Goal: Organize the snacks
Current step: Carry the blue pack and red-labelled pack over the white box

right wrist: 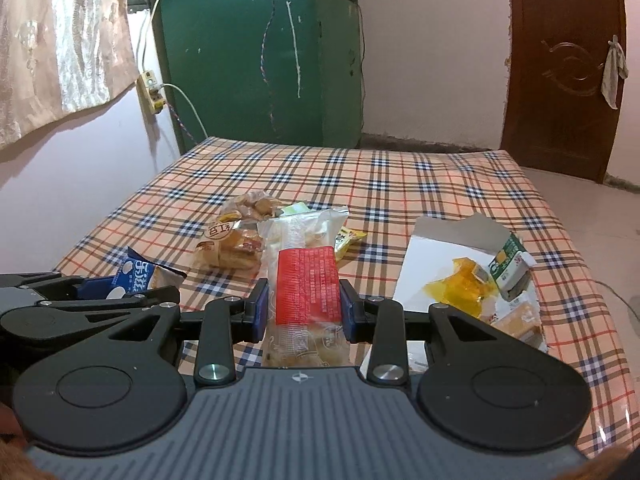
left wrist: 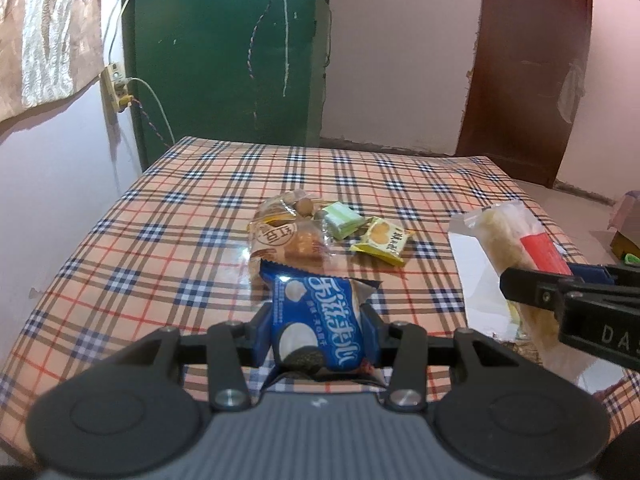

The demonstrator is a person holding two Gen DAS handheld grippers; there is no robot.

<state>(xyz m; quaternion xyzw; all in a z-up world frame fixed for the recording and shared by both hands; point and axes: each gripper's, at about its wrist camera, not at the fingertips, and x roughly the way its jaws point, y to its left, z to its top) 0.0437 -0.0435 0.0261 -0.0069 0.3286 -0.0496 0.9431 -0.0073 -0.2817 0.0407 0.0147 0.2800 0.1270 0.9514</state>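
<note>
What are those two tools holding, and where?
Left tool pinches a blue snack packet near its lower end; right tool grips a red-labelled clear pastry packet at mid-length.

We lose lower end of blue snack packet (left wrist: 316,320) behind left gripper (left wrist: 316,334) body. Beside white tray (right wrist: 432,264), green carton (right wrist: 510,262) print too small to read; cardboard box (left wrist: 626,224) cut by frame edge.

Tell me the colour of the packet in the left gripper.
Blue packet with white lettering, clearest in the left wrist view.

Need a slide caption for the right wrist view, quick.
Right hand-held gripper shut on a red-labelled pastry pack above the plaid table; left hand-held gripper holds a blue packet.
</note>
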